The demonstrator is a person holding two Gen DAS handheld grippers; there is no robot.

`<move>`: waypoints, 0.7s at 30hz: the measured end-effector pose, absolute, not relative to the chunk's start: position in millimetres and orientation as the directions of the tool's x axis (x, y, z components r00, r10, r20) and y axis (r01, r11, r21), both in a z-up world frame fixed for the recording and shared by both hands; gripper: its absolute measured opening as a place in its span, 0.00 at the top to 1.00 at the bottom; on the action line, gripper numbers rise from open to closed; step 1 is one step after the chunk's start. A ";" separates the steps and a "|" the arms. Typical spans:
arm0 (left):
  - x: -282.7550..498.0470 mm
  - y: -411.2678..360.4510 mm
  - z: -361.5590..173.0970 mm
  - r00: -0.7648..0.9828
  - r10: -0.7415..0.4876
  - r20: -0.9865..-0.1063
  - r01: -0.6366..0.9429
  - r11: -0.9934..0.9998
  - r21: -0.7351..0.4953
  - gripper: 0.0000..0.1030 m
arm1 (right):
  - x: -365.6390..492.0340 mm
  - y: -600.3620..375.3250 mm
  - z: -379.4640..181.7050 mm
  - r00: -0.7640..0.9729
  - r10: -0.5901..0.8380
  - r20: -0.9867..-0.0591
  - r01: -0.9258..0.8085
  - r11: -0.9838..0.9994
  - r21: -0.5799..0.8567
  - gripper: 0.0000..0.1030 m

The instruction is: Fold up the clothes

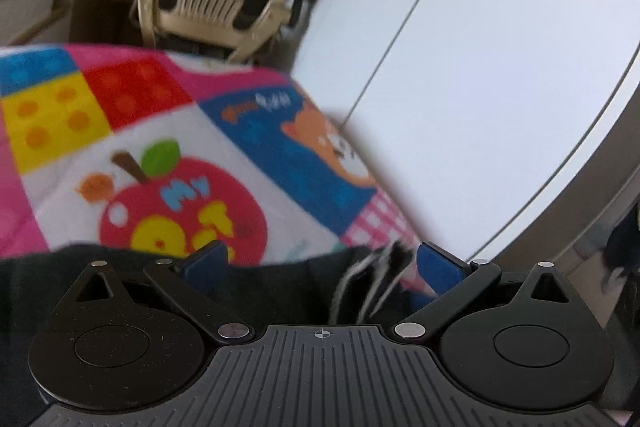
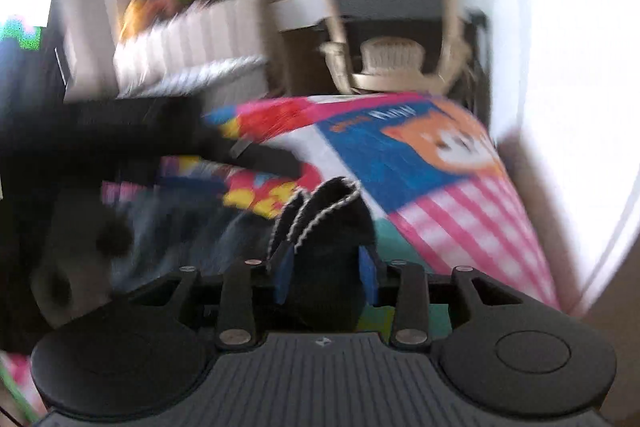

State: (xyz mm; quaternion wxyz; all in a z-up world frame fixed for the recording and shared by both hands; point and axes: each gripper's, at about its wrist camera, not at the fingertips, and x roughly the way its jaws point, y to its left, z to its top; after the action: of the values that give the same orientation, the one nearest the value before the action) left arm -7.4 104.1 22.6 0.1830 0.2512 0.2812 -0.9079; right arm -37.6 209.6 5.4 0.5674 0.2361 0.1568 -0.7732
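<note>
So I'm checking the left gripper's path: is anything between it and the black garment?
Nothing visible. The left gripper is open right over the black garment, whose striped edge lies between its fingers. The right gripper already has a bunch of it.

Black white-trimmed garment (image 2: 328,223), bunched on colourful blanket (image 2: 420,163)

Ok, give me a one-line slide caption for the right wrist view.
Right gripper closed on a bunched black garment with white trim, above a colourful cartoon-print blanket.
</note>
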 end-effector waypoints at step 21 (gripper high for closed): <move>0.0 95.5 -11.1 -0.739 -0.295 -0.606 0.552 -0.781 -0.293 0.00 | -117.1 234.0 -29.7 0.075 -0.882 -0.466 0.593 -0.336 0.732 0.45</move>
State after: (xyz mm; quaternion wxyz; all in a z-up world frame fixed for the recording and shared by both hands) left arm 0.0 95.5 -11.1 0.2347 0.2748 0.2338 -0.9026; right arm -117.1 234.0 -29.7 0.5560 0.4779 -0.1511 -0.6630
